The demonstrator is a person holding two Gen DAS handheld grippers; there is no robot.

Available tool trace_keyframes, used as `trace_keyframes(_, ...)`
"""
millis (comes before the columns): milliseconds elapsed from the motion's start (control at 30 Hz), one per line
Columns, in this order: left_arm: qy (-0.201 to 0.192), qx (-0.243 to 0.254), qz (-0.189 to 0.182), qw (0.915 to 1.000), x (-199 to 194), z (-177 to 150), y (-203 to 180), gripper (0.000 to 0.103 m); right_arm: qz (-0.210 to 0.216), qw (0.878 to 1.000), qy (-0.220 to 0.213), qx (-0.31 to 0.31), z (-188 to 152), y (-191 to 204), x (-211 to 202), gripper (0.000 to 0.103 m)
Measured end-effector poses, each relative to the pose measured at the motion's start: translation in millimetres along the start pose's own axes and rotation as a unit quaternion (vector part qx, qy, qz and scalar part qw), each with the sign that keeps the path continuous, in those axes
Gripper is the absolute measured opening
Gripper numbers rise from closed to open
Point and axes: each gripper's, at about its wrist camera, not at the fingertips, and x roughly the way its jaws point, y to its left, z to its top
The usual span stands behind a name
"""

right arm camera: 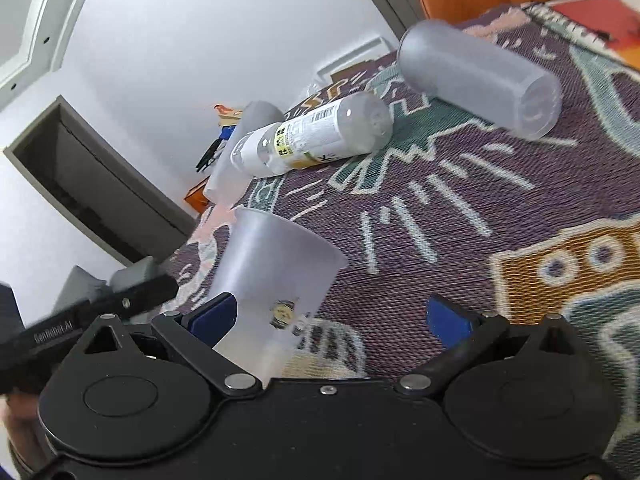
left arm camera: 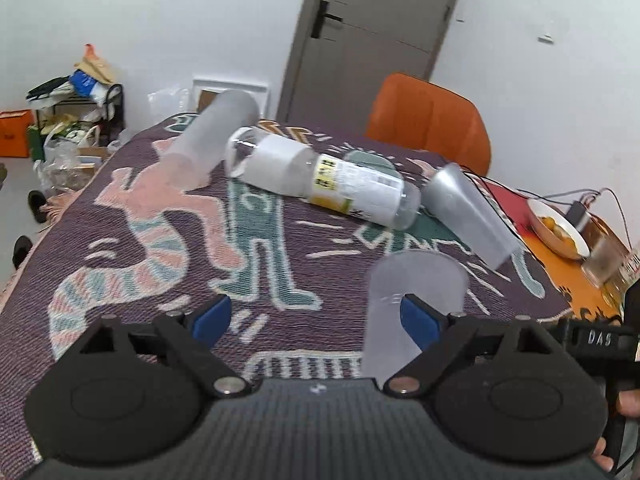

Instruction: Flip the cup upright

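Currently found the left hand-held gripper (left arm camera: 316, 320) fully open, blue pads (left arm camera: 212, 320) spread wide apart and clamping nothing. Found the right hand-held gripper (right arm camera: 332, 318) likewise open and clamping nothing. Located the translucent cup (right arm camera: 276, 264) at lower left of the right wrist view, wide mouth uppermost, just beside the left-hand pad; could not tell whether touching. Located the same cup at lower right of the left wrist view, partly behind the right-hand finger. Recorded a labelled bottle (left arm camera: 328, 180) lying on its side at centre of the patterned surface (left arm camera: 160, 240), between two further cups (left arm camera: 216, 140) also on their sides. Noted an orange chair (left arm camera: 428, 120) at upper right.
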Motion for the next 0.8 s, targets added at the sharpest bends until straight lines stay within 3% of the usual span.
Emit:
trace_keyframes(367,-0.013,-0.038,0.024,0.9989,-2.0,-6.6,28.6,0.091,0.057,0.995,0.036,0.070,15.7,1.3,29.2,0.103)
trace_keyframes(600,-0.015,-0.052,0.038,0.9978,-2.5,-10.6,40.4,0.091,0.072,0.987,0.056,0.131,22.8,-7.4,47.5,0.103)
trace_keyframes(800,-0.021,-0.062,0.041,0.9971,-4.7,-11.9,48.3,0.091,0.070,0.986,0.064,0.135,28.1,-3.7,59.3,0.103)
